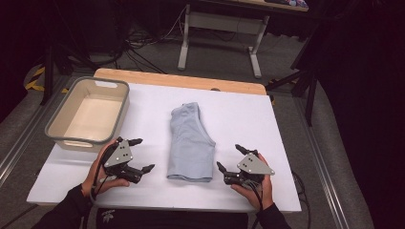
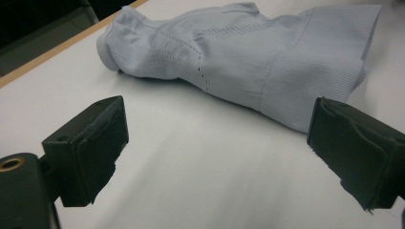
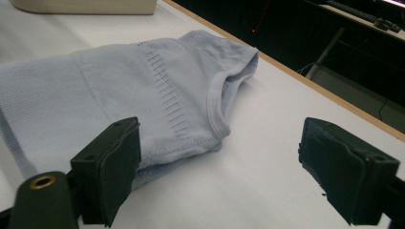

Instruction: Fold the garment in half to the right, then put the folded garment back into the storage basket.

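Down at the near edge of the white table (image 1: 286,124), both forearms come in from below, each hand wrapped around a gripper. The left gripper (image 1: 138,155) sits low over the tabletop on the near left, jaws spread wide with nothing between them, pointing across toward the middle; in the left gripper view only bare white surface lies between its two black pads. Over on the near right, the right gripper (image 1: 229,157) mirrors it, jaws likewise wide apart and empty, aimed inward; in the right gripper view its one pad stands just in front of the cloth's edge, though whether it touches I cannot tell. Between the two lies the light blue folded garment (image 1: 191,143), flat on the table's centre, its wider hem toward the person and its narrower end pointing away. Farther back on the left, the beige plastic tub (image 1: 57,114) rests at the table's far left corner. Beyond it runs the table's wooden edge (image 1: 181,80).
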Demonstrator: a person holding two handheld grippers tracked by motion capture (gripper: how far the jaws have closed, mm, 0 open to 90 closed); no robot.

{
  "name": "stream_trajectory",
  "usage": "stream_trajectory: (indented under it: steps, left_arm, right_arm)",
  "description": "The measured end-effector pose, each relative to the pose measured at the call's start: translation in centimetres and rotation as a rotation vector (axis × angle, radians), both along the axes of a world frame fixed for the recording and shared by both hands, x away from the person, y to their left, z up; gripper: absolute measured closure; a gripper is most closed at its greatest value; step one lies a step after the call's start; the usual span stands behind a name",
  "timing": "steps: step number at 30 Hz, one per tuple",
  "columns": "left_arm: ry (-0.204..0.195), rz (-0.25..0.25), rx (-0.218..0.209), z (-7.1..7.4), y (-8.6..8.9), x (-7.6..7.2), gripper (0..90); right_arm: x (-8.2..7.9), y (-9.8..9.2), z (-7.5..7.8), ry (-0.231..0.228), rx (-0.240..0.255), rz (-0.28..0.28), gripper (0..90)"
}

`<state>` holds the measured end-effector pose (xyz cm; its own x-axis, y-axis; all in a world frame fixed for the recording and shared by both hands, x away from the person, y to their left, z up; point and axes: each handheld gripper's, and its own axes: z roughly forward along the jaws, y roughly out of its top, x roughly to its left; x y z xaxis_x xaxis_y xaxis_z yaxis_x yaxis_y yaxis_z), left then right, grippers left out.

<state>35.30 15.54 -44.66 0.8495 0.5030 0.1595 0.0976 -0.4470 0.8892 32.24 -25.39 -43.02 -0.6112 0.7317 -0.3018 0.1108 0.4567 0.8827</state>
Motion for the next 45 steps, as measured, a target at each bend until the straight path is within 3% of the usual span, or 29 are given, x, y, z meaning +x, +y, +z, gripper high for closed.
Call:
stream_trajectory:
  steps: [8,17,26,45]
  left_arm:
    - [0.024,0.025,0.023,-0.8,0.9,-0.7,8.8]
    - [0.030,0.040,0.027,-1.0,1.4,-1.0,7.9]
    - [0.043,0.053,0.028,-1.2,2.1,-1.3,7.9]
    - [0.062,0.006,0.040,-1.0,1.0,-0.8,9.0]
  right_arm:
    - [-0.5,-0.8,-0.6,-0.020,-0.026,-0.020,15.4]
    - [-0.5,-1.5,-0.6,-0.013,0.011,-0.017,15.2]
    - [-0.3,-1.0,-0.7,-0.007,-0.008,-0.003,15.2]
    - [-0.7,-1.2,-1.0,0.000,-0.016,-0.028,15.8]
